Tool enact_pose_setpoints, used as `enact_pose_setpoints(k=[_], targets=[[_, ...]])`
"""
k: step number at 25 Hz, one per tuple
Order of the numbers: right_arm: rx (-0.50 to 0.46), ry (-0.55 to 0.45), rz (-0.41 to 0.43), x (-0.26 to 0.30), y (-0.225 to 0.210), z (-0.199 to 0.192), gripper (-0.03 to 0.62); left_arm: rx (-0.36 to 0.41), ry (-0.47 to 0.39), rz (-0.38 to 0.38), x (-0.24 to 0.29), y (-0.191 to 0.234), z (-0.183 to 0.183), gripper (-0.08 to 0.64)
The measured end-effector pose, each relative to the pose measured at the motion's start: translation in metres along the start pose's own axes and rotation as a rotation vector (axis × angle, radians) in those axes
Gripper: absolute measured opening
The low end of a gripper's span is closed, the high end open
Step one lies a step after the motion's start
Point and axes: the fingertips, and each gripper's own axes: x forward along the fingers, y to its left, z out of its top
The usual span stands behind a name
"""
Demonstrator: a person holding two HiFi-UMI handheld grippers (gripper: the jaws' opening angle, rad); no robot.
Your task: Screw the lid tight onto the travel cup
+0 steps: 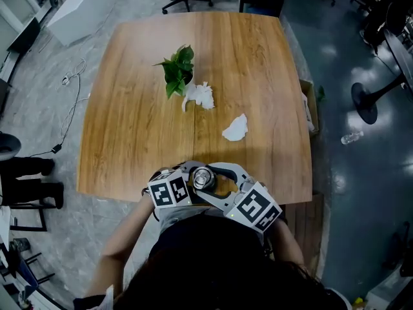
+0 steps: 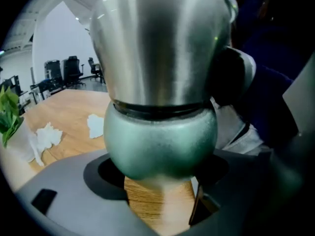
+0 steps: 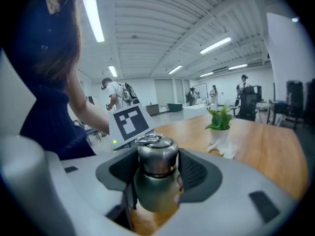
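The travel cup (image 1: 203, 177) stands at the table's near edge, right in front of the person, gripped from both sides. It has a green body (image 2: 160, 141) and a steel lid (image 2: 160, 43) with a ring on top. My left gripper (image 2: 160, 181) is shut on the green body low down. In the right gripper view the lid (image 3: 156, 156) sits between the dark pads (image 3: 197, 173) of my right gripper (image 3: 157, 176), which is shut on it. The body (image 3: 152, 195) shows below the lid. The seam between lid and body looks closed.
The wooden table (image 1: 129, 128) carries a small potted plant (image 1: 177, 70) and two crumpled white tissues (image 1: 200, 97) (image 1: 235, 129) towards the middle. Office chairs, a fan base (image 1: 371, 102) and a bottle lie on the floor around it. People stand far off.
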Motion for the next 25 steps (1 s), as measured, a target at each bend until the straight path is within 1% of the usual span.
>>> enact_pose_setpoints(k=[2,5,6,7,8,9,11,13,16,18,19,20,21,23,25], targets=[[-0.039,0.007,-0.109,0.003,-0.009,0.001,0.252,-0.058,-0.010,0.078,0.001,0.013,0.000,0.391],[-0.029,-0.001,-0.263,0.003,-0.026,0.003,0.252,-0.148,-0.027,0.213,0.002,0.035,0.004,0.391],[-0.017,-0.003,-0.296,0.002,-0.030,0.004,0.252,-0.177,-0.035,0.250,0.002,0.040,0.006,0.391],[-0.011,-0.001,-0.313,0.001,-0.033,0.003,0.252,-0.201,-0.036,0.279,0.002,0.044,0.007,0.391],[-0.017,0.007,-0.311,0.001,-0.033,0.002,0.252,-0.219,-0.030,0.297,0.003,0.046,0.006,0.391],[-0.036,0.022,-0.294,0.001,-0.031,-0.001,0.252,-0.226,-0.020,0.304,0.004,0.045,0.004,0.391],[-0.071,0.054,-0.238,0.000,-0.024,-0.007,0.252,-0.214,-0.011,0.276,0.007,0.042,-0.002,0.391],[-0.076,0.062,-0.163,-0.003,-0.016,-0.010,0.252,-0.177,-0.014,0.202,0.007,0.034,-0.008,0.391],[-0.048,0.047,-0.050,-0.005,-0.007,-0.010,0.252,-0.075,-0.012,0.071,0.006,0.016,-0.008,0.391],[-0.033,0.046,-0.015,-0.002,-0.004,-0.012,0.252,-0.029,0.004,0.028,0.010,0.005,-0.008,0.391],[-0.036,0.052,-0.020,0.000,-0.004,-0.014,0.252,-0.031,0.015,0.026,0.012,0.003,-0.010,0.391],[-0.046,0.060,-0.041,0.002,-0.005,-0.016,0.252,-0.049,0.020,0.038,0.015,0.004,-0.011,0.391],[-0.059,0.065,-0.080,0.004,-0.008,-0.016,0.252,-0.079,0.017,0.064,0.016,0.008,-0.012,0.391],[-0.080,0.067,-0.190,0.007,-0.017,-0.013,0.252,-0.150,0.000,0.152,0.015,0.021,-0.011,0.391],[-0.076,0.059,-0.287,0.006,-0.026,-0.010,0.252,-0.208,-0.016,0.254,0.012,0.036,-0.007,0.391]])
